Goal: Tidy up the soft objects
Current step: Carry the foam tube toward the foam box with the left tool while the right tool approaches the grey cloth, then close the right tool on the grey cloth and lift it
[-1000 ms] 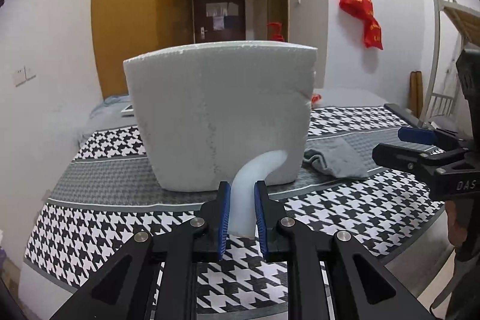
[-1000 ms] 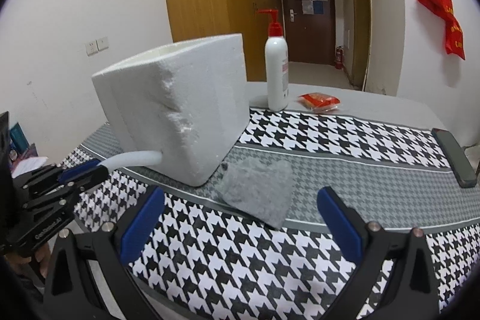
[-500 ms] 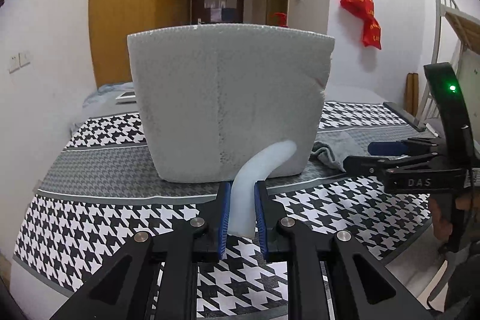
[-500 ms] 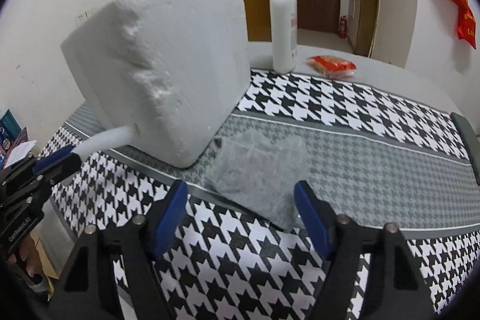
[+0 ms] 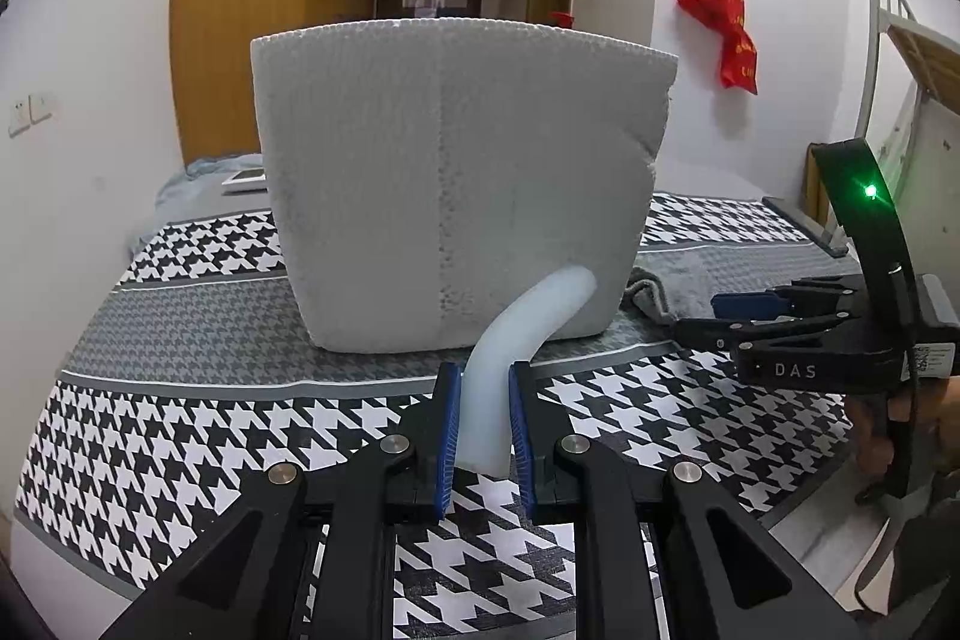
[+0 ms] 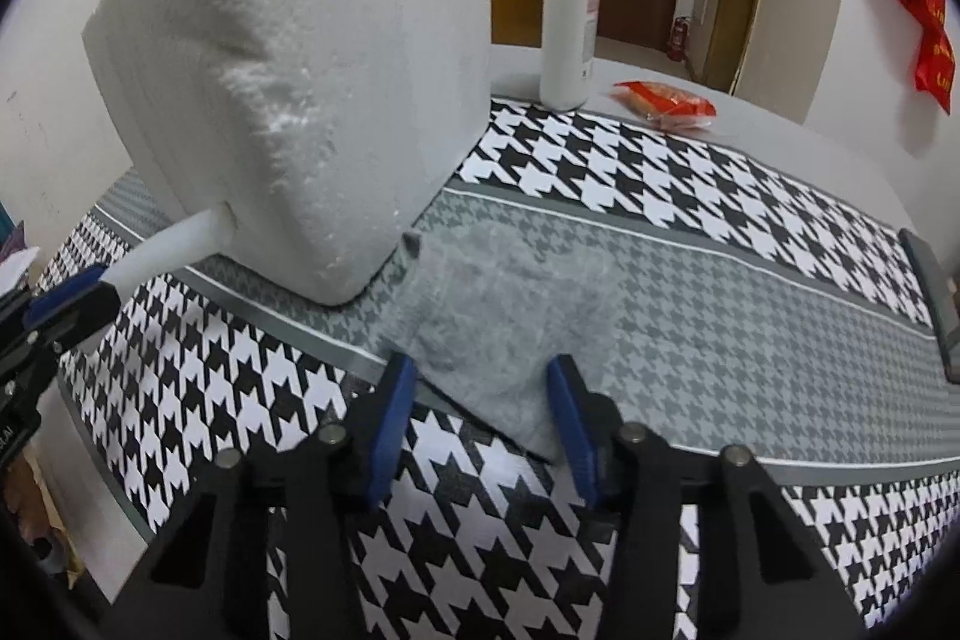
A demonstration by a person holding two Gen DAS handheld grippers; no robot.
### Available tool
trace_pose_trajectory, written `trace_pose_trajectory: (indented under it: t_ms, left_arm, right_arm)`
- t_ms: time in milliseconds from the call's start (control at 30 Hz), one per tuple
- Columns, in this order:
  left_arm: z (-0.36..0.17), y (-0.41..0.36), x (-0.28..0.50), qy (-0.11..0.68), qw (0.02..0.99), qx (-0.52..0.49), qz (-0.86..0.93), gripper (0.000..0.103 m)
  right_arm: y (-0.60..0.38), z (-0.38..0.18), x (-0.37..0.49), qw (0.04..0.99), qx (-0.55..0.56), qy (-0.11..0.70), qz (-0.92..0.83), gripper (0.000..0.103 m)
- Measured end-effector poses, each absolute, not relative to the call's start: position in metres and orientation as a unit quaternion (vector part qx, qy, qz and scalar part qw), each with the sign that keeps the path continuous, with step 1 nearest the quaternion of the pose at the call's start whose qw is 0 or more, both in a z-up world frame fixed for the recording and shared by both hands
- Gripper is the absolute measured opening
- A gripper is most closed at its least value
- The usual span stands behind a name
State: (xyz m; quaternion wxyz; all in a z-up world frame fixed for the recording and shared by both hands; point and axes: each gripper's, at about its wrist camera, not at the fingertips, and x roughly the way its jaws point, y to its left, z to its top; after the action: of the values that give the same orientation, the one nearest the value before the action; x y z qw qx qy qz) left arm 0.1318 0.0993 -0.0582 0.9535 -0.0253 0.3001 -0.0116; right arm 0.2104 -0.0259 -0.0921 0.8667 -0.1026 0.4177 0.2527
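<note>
My left gripper point(image 5: 485, 412) is shut on a soft white tube point(image 5: 522, 334) that bends up and touches the side of a big white foam block point(image 5: 456, 196) standing on the table. The tube point(image 6: 174, 244) and block point(image 6: 312, 64) also show in the right wrist view. A grey cloth point(image 6: 510, 304) lies flat beside the block; it shows at the right of the block in the left wrist view point(image 5: 690, 280). My right gripper point(image 6: 480, 400) is open, with its blue pads on either side of the cloth's near edge.
A houndstooth cloth point(image 6: 750, 460) covers the table. A white pump bottle point(image 6: 570, 16) with a red top and a red packet point(image 6: 666, 103) stand behind the block. A dark flat device point(image 6: 936, 292) lies at the right edge.
My right gripper has moved forward and down to the grey cloth and narrowed its jaws around the near edge. My left gripper has moved closer to the block with the tube.
</note>
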Motion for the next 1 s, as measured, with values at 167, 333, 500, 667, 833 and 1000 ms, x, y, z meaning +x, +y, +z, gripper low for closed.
trace_pose_trajectory:
  t_ms: [167,333,500,667,833,1000]
  left_arm:
    - [-0.058,0.096,0.128,0.297,0.954,-0.025,-0.018,0.018]
    - [-0.052,0.095,0.121,0.291,0.956,-0.028,-0.021,0.018]
    - [-0.046,0.097,0.112,0.282,0.959,-0.026,-0.025,0.018]
    - [-0.039,0.102,0.103,0.275,0.961,-0.03,-0.023,0.018]
    - [-0.026,0.105,0.091,0.261,0.965,-0.027,-0.023,0.018]
    - [-0.017,0.105,0.081,0.25,0.968,-0.022,-0.025,0.018]
  right_arm:
    - [-0.038,-0.089,0.209,0.869,-0.086,0.415,0.257,0.015]
    - [-0.044,-0.076,0.197,0.874,-0.074,0.396,0.271,0.008]
    - [-0.05,-0.059,0.185,0.886,-0.067,0.372,0.269,0.007]
    - [-0.058,-0.042,0.175,0.895,-0.051,0.348,0.273,0.007]
    - [-0.063,-0.026,0.165,0.905,-0.05,0.322,0.275,0.007]
    - [-0.067,-0.016,0.153,0.909,-0.046,0.308,0.276,0.007]
